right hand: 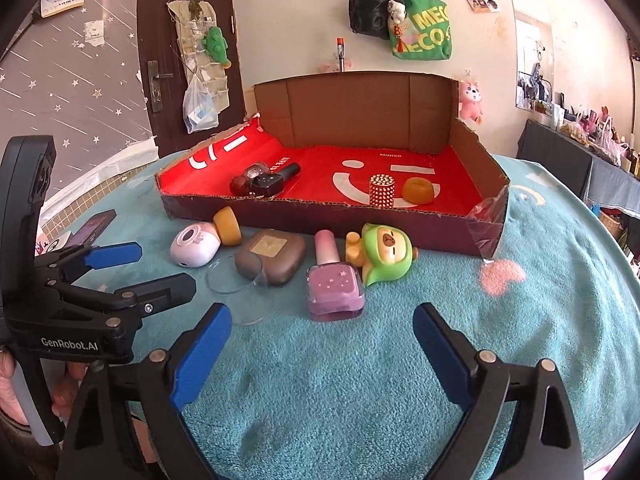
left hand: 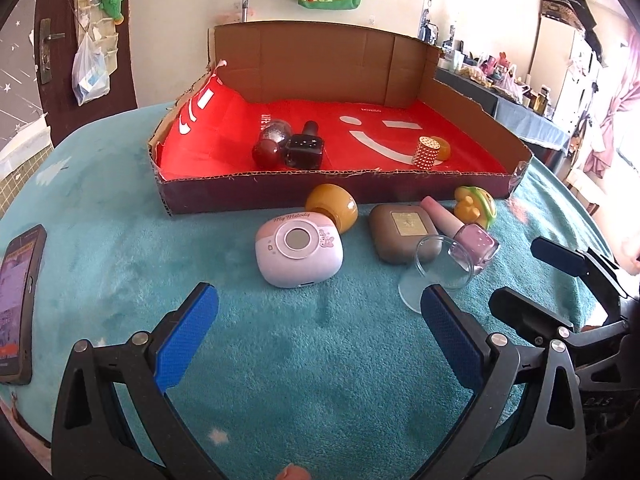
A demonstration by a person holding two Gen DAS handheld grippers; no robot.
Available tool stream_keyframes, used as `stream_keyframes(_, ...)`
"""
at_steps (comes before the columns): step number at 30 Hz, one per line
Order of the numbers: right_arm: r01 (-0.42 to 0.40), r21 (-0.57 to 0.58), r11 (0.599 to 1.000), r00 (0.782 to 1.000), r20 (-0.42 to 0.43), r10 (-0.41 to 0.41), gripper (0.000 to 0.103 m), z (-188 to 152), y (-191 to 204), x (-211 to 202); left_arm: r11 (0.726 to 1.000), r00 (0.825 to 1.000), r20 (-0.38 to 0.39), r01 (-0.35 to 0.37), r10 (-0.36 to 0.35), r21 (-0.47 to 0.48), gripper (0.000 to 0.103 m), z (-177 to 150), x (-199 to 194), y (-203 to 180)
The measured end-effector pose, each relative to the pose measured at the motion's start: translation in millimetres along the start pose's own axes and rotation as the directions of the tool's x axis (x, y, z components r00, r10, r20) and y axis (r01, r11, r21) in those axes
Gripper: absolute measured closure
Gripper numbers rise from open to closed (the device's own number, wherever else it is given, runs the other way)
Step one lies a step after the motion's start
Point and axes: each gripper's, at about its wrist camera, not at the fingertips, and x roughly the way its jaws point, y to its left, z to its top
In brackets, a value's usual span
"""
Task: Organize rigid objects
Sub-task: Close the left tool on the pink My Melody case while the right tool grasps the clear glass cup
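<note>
A cardboard tray (left hand: 280,196) (right hand: 320,212) with a red lining holds a dark nail polish bottle (left hand: 304,146), a red ball, a studded gold cylinder (left hand: 426,152) and an amber piece. In front of it on the teal blanket lie a pink My Melody case (left hand: 298,250), an amber knob (left hand: 332,206), a brown case (left hand: 402,232), a clear cup (left hand: 436,272), a pink polish bottle (right hand: 334,284) and a green figurine (right hand: 386,256). My left gripper (left hand: 320,332) is open and empty before the pink case. My right gripper (right hand: 322,344) is open and empty before the pink bottle.
A phone (left hand: 16,304) lies at the blanket's left edge. The tray's tall back wall (right hand: 360,108) stands behind the lining. Each gripper shows in the other's view: the right one (left hand: 568,276), the left one (right hand: 120,276). Cluttered shelves stand far right.
</note>
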Motion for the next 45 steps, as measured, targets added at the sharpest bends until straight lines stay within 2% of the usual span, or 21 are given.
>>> stream_keyframes(9, -0.053, -0.034, 0.998, 0.998, -0.043, 0.051, 0.017, -4, 16, 13, 0.998, 0.998, -0.036, -0.046, 0.044, -0.049, 0.0, 5, 16, 16)
stream_keyframes(14, -0.071, -0.035, 0.997, 0.996, -0.054, 0.069, 0.02, -1, 21, 19, 0.994, 0.998, -0.064, -0.023, 0.016, -0.11, 0.001, 12, 28, 25)
stream_keyframes(18, -0.088, -0.041, 0.995, 0.994, -0.066, 0.085, 0.021, 0, 27, 26, 0.993, 0.997, -0.066, -0.038, 0.031, -0.114, 0.002, 15, 33, 25)
stream_keyframes(22, -0.098, -0.05, 0.994, 0.993, -0.074, 0.094, 0.024, 0, 32, 31, 0.991, 0.996, -0.074, -0.057, 0.048, -0.119, 0.009, 17, 37, 26)
stream_keyframes(26, -0.113, -0.069, 0.991, 0.991, -0.079, 0.108, 0.026, 0, 39, 32, 0.991, 0.995, -0.083, -0.062, 0.052, -0.12, 0.013, 21, 40, 26)
stream_keyframes(29, -0.148, -0.073, 0.986, 0.986, -0.092, 0.141, 0.033, -1, 44, 30, 0.992, 0.995, -0.089, -0.064, 0.054, -0.106, 0.013, 21, 41, 24)
stream_keyframes(36, -0.153, -0.046, 0.987, 0.985, -0.084, 0.149, 0.035, 5, 42, 37, 0.992, 0.993, -0.094, -0.074, 0.065, -0.099, 0.013, 23, 43, 23)
stream_keyframes(39, -0.16, -0.04, 0.986, 0.984, -0.086, 0.156, 0.036, 11, 43, 46, 0.992, 0.993, -0.091, -0.078, 0.069, -0.098, 0.018, 22, 42, 23)
stream_keyframes(42, -0.148, -0.074, 0.986, 0.986, -0.094, 0.141, 0.042, 11, 51, 49, 0.992, 0.994, -0.086, -0.08, 0.071, -0.099, 0.028, 22, 42, 24)
stream_keyframes(45, -0.108, -0.089, 0.99, 0.99, -0.097, 0.099, 0.055, 12, 52, 51, 0.993, 0.994, -0.081, -0.076, 0.069, -0.093, 0.04, 22, 41, 24)
